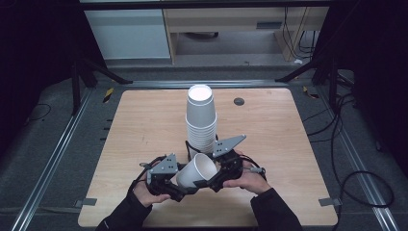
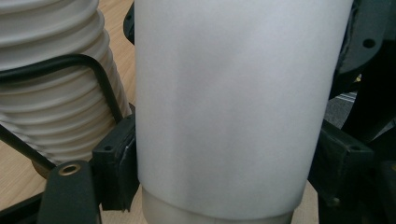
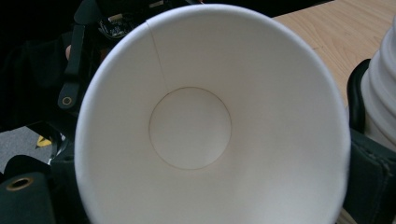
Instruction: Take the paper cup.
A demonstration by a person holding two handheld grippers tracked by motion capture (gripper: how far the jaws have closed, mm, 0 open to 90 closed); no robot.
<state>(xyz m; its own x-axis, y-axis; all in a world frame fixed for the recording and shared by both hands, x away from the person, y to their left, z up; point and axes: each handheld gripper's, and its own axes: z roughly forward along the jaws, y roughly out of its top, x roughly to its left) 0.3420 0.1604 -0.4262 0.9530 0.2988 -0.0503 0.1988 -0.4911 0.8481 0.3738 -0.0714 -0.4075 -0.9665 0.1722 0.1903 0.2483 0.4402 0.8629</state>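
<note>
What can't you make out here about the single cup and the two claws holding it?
- Right claw grip: high view too small; in the right gripper view the paper cup covers it.
- Left claw tips: cup wall hides them.
- Stack of cups base: hidden by claws, high view.

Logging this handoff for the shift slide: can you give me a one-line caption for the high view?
Both grippers, left and right, meet at a tilted white paper cup before the inverted cup stack.

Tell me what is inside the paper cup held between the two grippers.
Nothing: the right gripper view looks straight into the paper cup and shows a bare white wall, its side seam and an empty round bottom. The near lower edge of the rim is cut off by the frame.
</note>
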